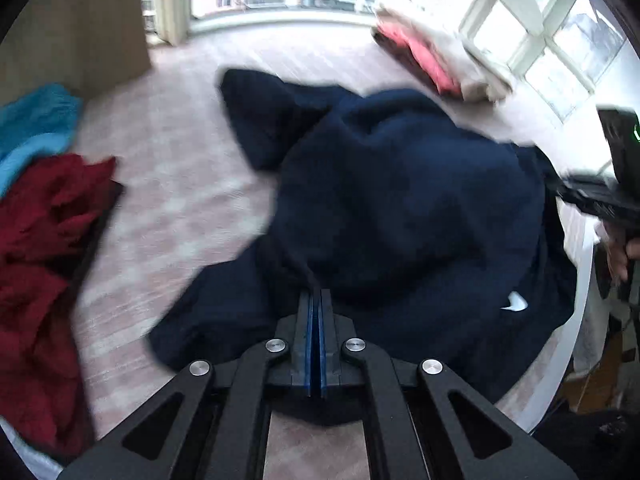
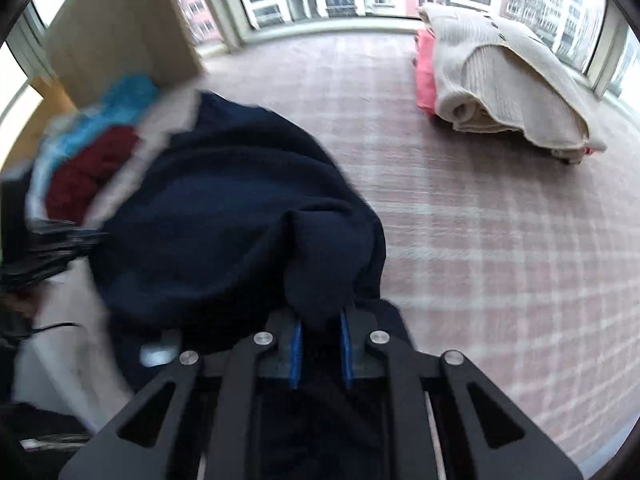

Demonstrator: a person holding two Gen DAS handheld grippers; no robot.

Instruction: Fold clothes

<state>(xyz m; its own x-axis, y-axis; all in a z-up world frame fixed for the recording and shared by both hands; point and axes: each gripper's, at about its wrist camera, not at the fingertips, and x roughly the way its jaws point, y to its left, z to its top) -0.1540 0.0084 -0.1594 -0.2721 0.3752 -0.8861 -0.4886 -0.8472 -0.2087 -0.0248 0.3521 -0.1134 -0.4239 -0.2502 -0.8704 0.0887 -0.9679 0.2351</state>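
Observation:
A navy blue garment [image 1: 400, 208] with a small white logo lies bunched on the pink checked bed cover [image 1: 168, 200]. My left gripper [image 1: 316, 294] is shut on a thin fold of its near edge. In the right wrist view the same navy garment [image 2: 224, 208] hangs in a lump in front of my right gripper [image 2: 320, 320], whose blue-padded jaws are pressed on a thick fold of it. The right gripper also shows at the right edge of the left wrist view [image 1: 592, 196]. Both views are blurred.
A dark red garment [image 1: 44, 264] and a teal one [image 1: 36, 128] lie at the left. A folded stack with a cream knit [image 2: 508, 88] on pink clothes stands at the far right by the windows. A wooden panel [image 2: 120, 36] stands at the back left.

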